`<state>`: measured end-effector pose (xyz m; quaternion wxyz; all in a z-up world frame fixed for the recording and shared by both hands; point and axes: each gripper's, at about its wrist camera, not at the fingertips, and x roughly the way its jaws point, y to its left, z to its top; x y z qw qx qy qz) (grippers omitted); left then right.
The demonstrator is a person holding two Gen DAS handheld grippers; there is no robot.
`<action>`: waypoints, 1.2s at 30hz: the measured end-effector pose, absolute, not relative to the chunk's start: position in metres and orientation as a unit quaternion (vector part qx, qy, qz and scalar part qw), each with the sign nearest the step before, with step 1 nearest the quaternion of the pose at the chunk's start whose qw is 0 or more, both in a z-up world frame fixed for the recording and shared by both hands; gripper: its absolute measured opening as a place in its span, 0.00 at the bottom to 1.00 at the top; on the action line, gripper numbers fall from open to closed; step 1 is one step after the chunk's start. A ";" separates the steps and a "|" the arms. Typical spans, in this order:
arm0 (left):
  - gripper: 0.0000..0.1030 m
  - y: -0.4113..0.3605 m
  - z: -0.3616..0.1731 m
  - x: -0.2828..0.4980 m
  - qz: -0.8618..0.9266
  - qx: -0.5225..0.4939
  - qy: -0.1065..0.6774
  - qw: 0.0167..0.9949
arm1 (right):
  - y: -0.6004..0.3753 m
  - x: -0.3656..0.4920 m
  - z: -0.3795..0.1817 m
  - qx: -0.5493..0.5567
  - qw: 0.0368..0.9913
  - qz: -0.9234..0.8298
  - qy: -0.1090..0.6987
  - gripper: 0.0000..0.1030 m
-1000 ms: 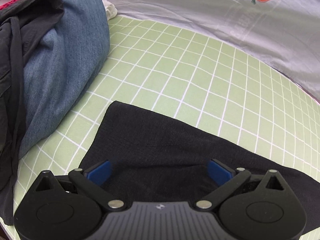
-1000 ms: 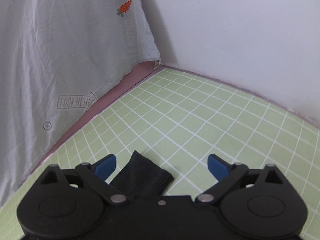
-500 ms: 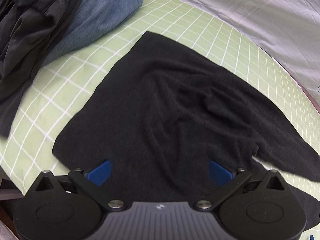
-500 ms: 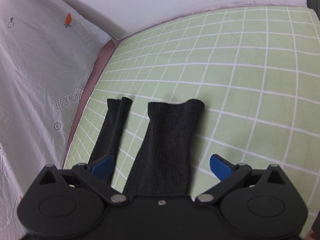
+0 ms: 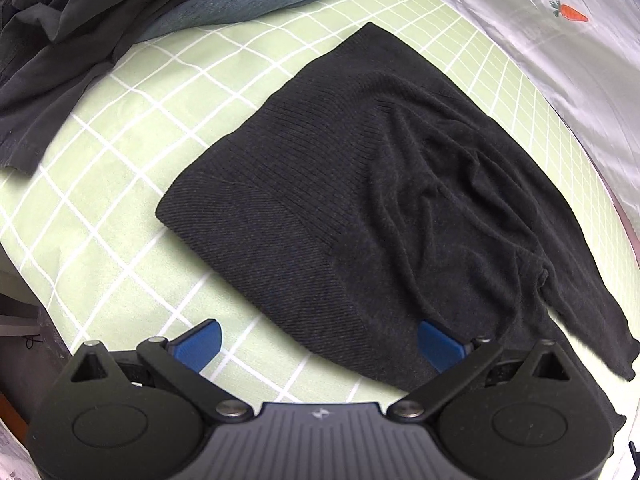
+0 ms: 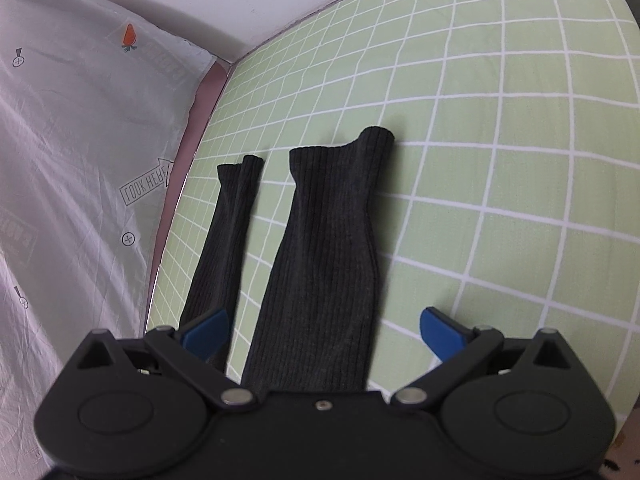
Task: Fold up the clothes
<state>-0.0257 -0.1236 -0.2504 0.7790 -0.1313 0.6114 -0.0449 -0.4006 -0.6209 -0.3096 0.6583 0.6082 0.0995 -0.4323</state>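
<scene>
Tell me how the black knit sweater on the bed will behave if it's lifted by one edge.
The black knit sweater will probably drape and sag, not hold shape: its body already lies in soft wrinkles. The ribbed hem looks thicker, so it may give a firmer grip. The sleeves lie long and loose on the green checked sheet, so they would likely trail and swing.

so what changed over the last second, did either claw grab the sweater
No grab. The left claw pulled back and up, so the black sweater, first seen only at its edge, now shows its whole body and ribbed hem. The right claw also backed off, bringing both sleeves into view where only a cuff showed. Both claws stayed open; sweater and clothes pile stayed put.
</scene>
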 end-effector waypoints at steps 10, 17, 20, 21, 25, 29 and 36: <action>0.99 -0.097 -0.260 -0.035 -0.014 -0.159 0.602 0.782 | -0.609 -0.391 -0.309 0.613 0.646 -0.445 0.093 1.00; 1.00 -0.087 -0.266 -0.029 0.010 -0.170 0.585 0.793 | -0.612 -0.386 -0.310 0.613 0.639 -0.458 0.078 1.00; 1.00 -0.087 -0.270 -0.022 0.021 -0.162 0.574 0.803 | -0.617 -0.386 -0.310 0.612 0.639 -0.460 0.070 1.00; 0.99 -0.086 -0.272 -0.019 0.024 -0.159 0.571 0.805 | -0.619 -0.385 -0.310 0.611 0.639 -0.461 0.068 1.00; 0.95 -0.092 -0.273 -0.008 0.042 -0.135 0.574 0.807 | -0.633 -0.380 -0.307 0.594 0.645 -0.474 0.079 0.99; 0.72 -0.103 -0.268 0.000 0.055 -0.096 0.574 0.811 | -0.654 -0.369 -0.304 0.560 0.644 -0.504 0.133 0.51; 0.15 -0.101 -0.261 0.003 0.070 -0.096 0.566 0.816 | -0.674 -0.368 -0.309 0.560 0.647 -0.491 0.164 0.03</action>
